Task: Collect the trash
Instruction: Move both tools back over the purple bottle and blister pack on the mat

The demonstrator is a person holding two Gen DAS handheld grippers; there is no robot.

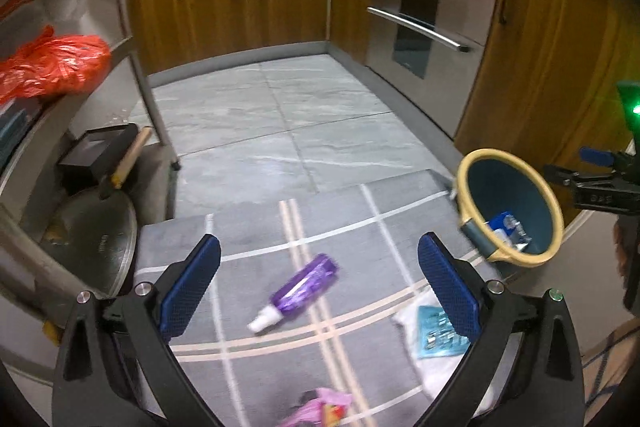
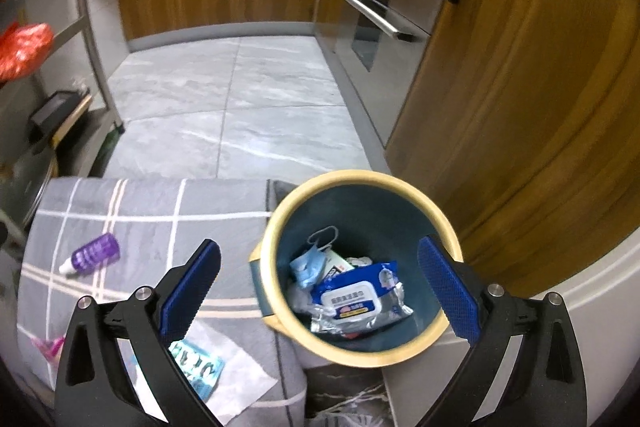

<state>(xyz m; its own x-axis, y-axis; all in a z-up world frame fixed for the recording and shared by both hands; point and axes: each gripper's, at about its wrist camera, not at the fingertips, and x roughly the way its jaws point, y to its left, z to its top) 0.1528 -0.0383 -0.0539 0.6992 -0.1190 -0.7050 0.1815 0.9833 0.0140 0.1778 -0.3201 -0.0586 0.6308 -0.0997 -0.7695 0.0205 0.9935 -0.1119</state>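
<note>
left gripper (image 1: 319,283): jaws wide apart, nothing between the pads, pointed down at the rug.
right gripper (image 2: 319,283): jaws wide apart, empty, over the bin's mouth and the rug's right edge.
rug (image 1: 256,239): grey with pale crossing stripes, flat on the tiled floor (image 1: 280,115); carries the loose trash.
purple bottle (image 1: 298,291): on its side near the rug's middle, long axis diagonal, white cap toward the rug's near-left, base toward the far-right; blurred in both views.
teal packet (image 1: 436,331): flat on a white sheet (image 1: 444,371) by the rug's near-right edge, partly behind the left gripper's right finger (image 1: 448,287).
pink wrapper (image 1: 316,411): crumpled at the rug's near edge, cut off by the frame.
bin (image 1: 472,223): blue inside, cream rim, just off the rug's right edge, beside the wooden cabinets (image 1: 540,59).
left wrist view only: bin seen from the side, contents mostly hidden; part of the other gripper at the right edge; oven (image 1: 428,11) and cluttered worktop beyond.
right wrist view only: straight down into the bin, showing a blue wipes pack (image 2: 356,299) with white label uppermost, a light blue face mask (image 2: 308,267) against the left wall, crumpled foil beneath.
left side: metal rack (image 1: 132,39) with orange bags (image 1: 52,67).
</note>
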